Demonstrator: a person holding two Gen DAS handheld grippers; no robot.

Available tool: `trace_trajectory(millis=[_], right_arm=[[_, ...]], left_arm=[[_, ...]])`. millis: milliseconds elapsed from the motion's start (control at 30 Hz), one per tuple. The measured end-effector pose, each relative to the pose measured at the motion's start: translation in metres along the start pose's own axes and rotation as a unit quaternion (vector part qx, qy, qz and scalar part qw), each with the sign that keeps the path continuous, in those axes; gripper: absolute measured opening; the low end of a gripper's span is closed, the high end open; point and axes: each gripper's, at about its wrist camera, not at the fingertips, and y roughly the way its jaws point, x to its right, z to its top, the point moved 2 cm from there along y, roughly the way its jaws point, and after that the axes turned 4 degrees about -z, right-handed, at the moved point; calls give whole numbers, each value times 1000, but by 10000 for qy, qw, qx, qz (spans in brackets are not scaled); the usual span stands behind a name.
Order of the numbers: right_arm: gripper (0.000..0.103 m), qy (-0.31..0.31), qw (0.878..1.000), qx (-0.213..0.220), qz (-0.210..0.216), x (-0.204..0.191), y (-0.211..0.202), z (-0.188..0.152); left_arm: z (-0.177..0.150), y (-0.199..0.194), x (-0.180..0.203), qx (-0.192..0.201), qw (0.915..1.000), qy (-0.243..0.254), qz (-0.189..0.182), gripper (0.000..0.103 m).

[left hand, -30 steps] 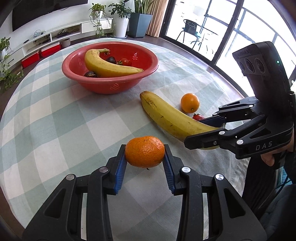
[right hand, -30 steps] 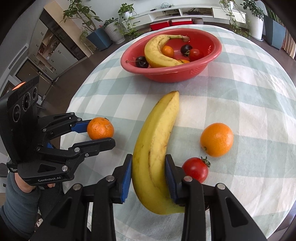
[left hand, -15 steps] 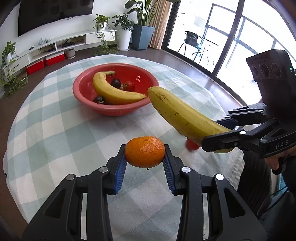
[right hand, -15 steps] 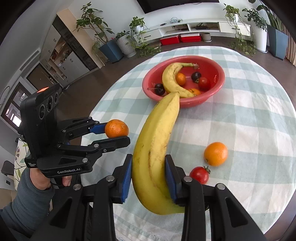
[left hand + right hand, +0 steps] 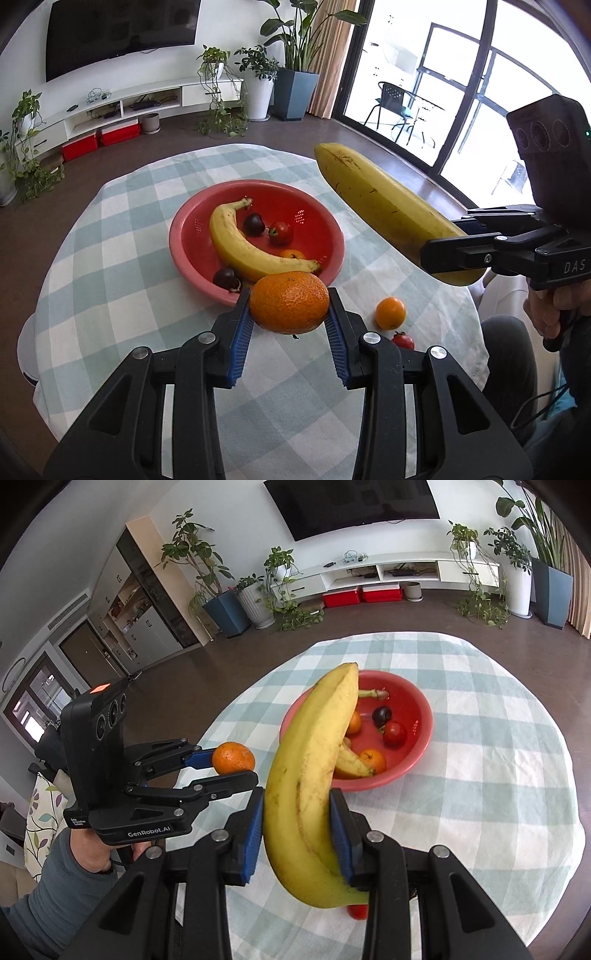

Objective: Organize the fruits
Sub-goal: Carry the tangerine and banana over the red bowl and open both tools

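My left gripper [image 5: 290, 325] is shut on an orange [image 5: 289, 302] and holds it in the air near the front rim of the red bowl [image 5: 192, 254]. My right gripper [image 5: 297, 830] is shut on a large banana [image 5: 314, 775] and holds it high above the table, to the right of the bowl. The bowl holds a banana [image 5: 243, 247], dark fruits, a tomato [image 5: 280, 232] and a small orange. In the right wrist view the left gripper [image 5: 236, 768] with its orange [image 5: 233, 757] is at the left, and the bowl [image 5: 417, 753] lies behind the banana.
A second orange [image 5: 390, 313] and a small tomato [image 5: 403, 339] lie on the checked tablecloth [image 5: 110, 295] to the right of the bowl. The round table's edge falls off to the floor all around. Plants and a low TV shelf stand far behind.
Both grippers have risen well above the table with their fruit. The banana left the cloth and now hangs in the air. The bowl looks farther below.
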Motion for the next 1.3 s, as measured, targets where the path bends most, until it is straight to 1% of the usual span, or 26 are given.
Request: trace_trajectory(millis=[200,300,500,633,900,1000,1300], right_arm=[[36,-9,9999,0,-106,12,28,31],[36,22,9999,-58,-155,19,48,43],[36,67,9991,-262,-326,37,91,56],[36,180,9983,-362,-412,49,112,56],[37,181,9975,-453,-512,56,135,49],[37,58,9970,-441,-635,53,138,48],[38,-17,9964,-428,-726,52,139,45]], left_arm=[[32,24,-16,-183,9996,-19,212,35],[43,44,-30,-303,9990,-23,338,35],[47,72,-43,-449,9961,-37,756,35],[44,88,-50,-533,9949,-24,851,35],[42,107,-62,-567,9945,-75,875,35],[42,109,-63,-530,9949,-122,849,36],[41,110,-64,-491,9951,-128,844,38]])
